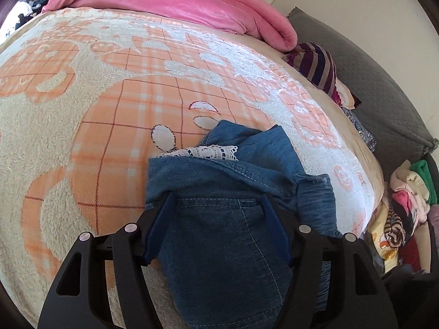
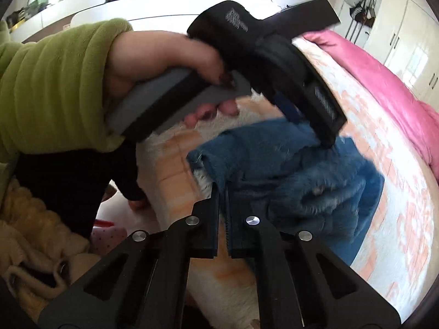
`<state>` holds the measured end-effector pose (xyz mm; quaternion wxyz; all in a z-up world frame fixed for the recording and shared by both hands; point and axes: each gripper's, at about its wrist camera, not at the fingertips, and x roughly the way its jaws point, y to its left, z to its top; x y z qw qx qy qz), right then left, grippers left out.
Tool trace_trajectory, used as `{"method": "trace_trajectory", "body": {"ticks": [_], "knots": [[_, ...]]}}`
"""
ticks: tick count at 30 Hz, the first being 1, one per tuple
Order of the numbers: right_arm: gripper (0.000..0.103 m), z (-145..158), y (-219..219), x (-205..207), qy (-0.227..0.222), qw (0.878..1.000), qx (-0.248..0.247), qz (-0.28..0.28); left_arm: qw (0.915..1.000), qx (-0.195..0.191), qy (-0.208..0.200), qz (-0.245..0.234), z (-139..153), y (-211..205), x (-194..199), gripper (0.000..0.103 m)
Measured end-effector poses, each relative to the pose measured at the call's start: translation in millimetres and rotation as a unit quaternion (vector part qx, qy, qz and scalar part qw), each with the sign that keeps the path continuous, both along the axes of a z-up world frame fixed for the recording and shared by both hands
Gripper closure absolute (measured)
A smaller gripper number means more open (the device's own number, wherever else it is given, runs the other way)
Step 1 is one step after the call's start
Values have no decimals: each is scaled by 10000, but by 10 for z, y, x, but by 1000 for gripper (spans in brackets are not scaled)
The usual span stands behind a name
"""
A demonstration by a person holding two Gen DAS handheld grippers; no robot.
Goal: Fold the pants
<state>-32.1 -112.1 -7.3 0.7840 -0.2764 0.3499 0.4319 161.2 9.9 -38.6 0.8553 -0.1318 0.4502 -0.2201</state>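
Blue denim pants (image 1: pixel 227 235) with a white lace trim (image 1: pixel 203 152) lie bunched on the bed's fleece blanket (image 1: pixel 82 109). My left gripper (image 1: pixel 218 203) has its jaws wide apart around a thick bunch of denim, which fills the gap between them. In the right wrist view the pants (image 2: pixel 288 175) show their fuzzy blue lining. My right gripper (image 2: pixel 222 189) is nearly closed, pinching the pants' edge. The left gripper (image 2: pixel 274 63), held by a hand in a green sleeve, sits above the pants there, its fingertips hidden in the cloth.
A pink duvet (image 1: pixel 170 0) lies rolled at the bed's far side. A striped cushion (image 1: pixel 315 65) and grey headboard (image 1: pixel 378 87) are at the right. A pile of clothes (image 1: pixel 406 208) sits beside the bed. Cream clothing (image 2: pixel 33 246) lies at lower left.
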Motion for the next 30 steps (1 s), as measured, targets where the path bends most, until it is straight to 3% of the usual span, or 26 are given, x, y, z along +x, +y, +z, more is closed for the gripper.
{"method": "trace_trajectory", "body": {"ticks": [5,11,18,24,30], "knots": [[97,-6,-155,107,440,9973,497,-329,9999,-9,-64,86,22,9,-56,39],[73,310,-392,27,489,9909,1154,-500,9995,205,-216,108,118,-32,-186,32],[42,598,-860,186,219,9789,1590,-1261,9985,315,-423,134,226,-42,-345,31],[31,603,-1202,448,194,9590,1787,-2192,9971,435,-597,167,318,-32,-453,31],[28,453,-1298,765,263,9422,1731,-2856,9967,505,-580,252,299,26,-514,31]]}}
